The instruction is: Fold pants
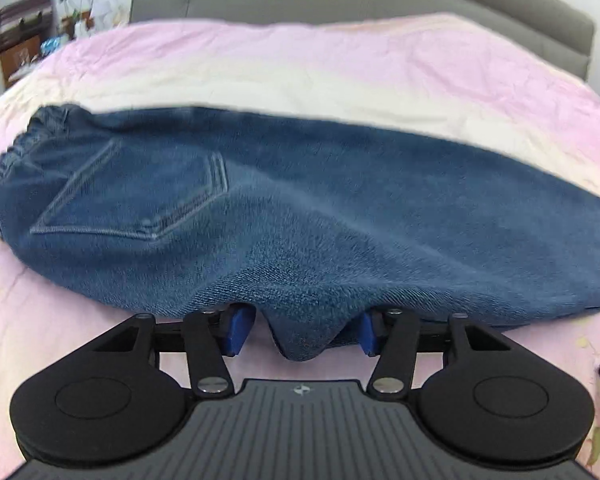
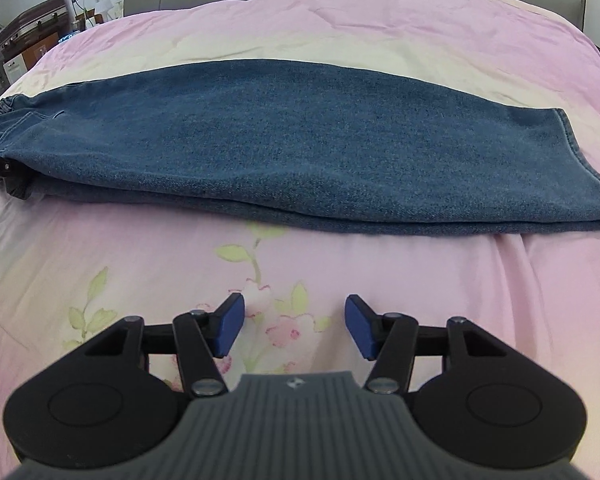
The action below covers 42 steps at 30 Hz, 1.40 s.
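We see the jeans (image 2: 236, 148) lying on the bed's pink floral bedspread (image 2: 140, 264), already doubled lengthwise with one leg stacked on the other. The elastic waistband (image 1: 16, 152) is at the left and the hems (image 2: 580, 168) at the right. That long, flat lie suits a crosswise fold next, we judge, with each end taken by one hand.

Our left hand-held gripper (image 1: 304, 334) sits at the near edge, close to the seat end below the back pocket (image 1: 140, 196). A bunched fold of denim hangs down between its blue pads (image 1: 240, 330). The jaws stand partly open, and we cannot see either pad pressing the cloth, so we read it as straddling the fold, not yet clamping it.

Our right hand-held gripper (image 2: 294, 326) is partly open and holds nothing. It hovers over bare bedspread, short of the jeans' near edge and apart from it. Its pads (image 2: 230, 326) frame only the printed flowers. We judge it is placed to reach forward for the leg end.
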Tool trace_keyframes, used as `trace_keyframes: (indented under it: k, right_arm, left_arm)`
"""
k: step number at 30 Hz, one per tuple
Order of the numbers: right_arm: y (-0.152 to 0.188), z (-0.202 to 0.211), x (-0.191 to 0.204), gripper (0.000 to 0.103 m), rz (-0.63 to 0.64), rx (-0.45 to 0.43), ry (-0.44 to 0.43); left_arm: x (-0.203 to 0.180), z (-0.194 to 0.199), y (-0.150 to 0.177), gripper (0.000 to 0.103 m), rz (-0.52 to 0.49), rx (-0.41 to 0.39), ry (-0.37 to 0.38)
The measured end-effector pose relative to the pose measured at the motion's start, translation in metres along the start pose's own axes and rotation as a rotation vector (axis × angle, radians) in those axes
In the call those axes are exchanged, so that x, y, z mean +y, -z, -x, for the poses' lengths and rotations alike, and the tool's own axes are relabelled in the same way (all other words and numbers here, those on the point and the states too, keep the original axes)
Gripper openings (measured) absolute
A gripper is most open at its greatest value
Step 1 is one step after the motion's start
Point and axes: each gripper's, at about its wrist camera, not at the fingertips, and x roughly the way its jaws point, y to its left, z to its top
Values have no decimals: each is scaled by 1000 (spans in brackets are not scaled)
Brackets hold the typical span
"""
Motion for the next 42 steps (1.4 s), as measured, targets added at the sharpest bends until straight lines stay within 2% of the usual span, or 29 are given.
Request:
trace_keyframes:
  k: [1, 2, 3, 5, 6, 8, 12, 15, 17, 20, 23, 24, 25, 29, 33, 36, 38, 42]
  right_arm:
    - [0, 1, -1, 53, -11, -3, -1]
    - [0, 1, -1, 53, -18, -5, -2]
    - [0, 2, -1, 53, -22, -5, -5]
    - [1, 6, -1, 53, -12, -5, -3]
    - [1, 10, -2, 53, 0, -7, 4]
    - [3, 18, -7, 53, 24, -8, 27]
    - [8, 27, -26, 53, 12, 5, 83]
    - [11, 30, -35, 54, -13, 10, 99]
    - [13, 33, -36, 54, -10, 8, 104]
    - [14, 40, -35, 54, 7, 1, 103]
    - [15, 46, -35, 54, 41, -5, 110]
    - [16, 48, -35, 54, 54, -6, 115]
    - [16, 49, -35, 54, 61, -6, 118]
    - [17, 49, -36, 54, 68, -1, 114]
    - [16, 49, -40, 55, 85, -4, 119]
    - [12, 52, -52, 55, 52, 1, 128]
    - [10, 55, -64, 55, 22, 3, 147]
    - [1, 59, -105, 54, -73, -7, 202]
  left_arm:
    - [0, -8, 0, 57, 24, 40, -7]
    - [3, -14, 1, 49, 54, 61, -8]
    - [6, -16, 1, 36, 90, 64, 8]
    - [10, -9, -2, 23, 145, 44, 20]
    - [12, -2, -4, 20, 152, 37, 30]
    - [12, 14, -14, 18, 141, 50, 37]
    - [22, 33, -37, 15, 121, 161, 54]
    - [19, 13, -32, 15, 48, 286, 26]
    - [18, -10, -27, 15, 36, 356, 6]
    - [27, -36, -16, 15, 107, 421, 16]
    - [34, -37, -14, 15, 127, 453, 38]
    - [38, -38, -13, 1, 127, 479, 28]
    - [44, -38, -9, 1, 126, 503, 14]
    - [59, -15, -8, 1, 102, 443, 57]
    - [55, 13, -16, 2, 28, 383, 102]
    - [45, 34, -31, 7, -34, 287, 130]
    - [42, 35, -42, 8, -64, 238, 113]
    - [33, 17, -63, 8, -85, 213, 70]
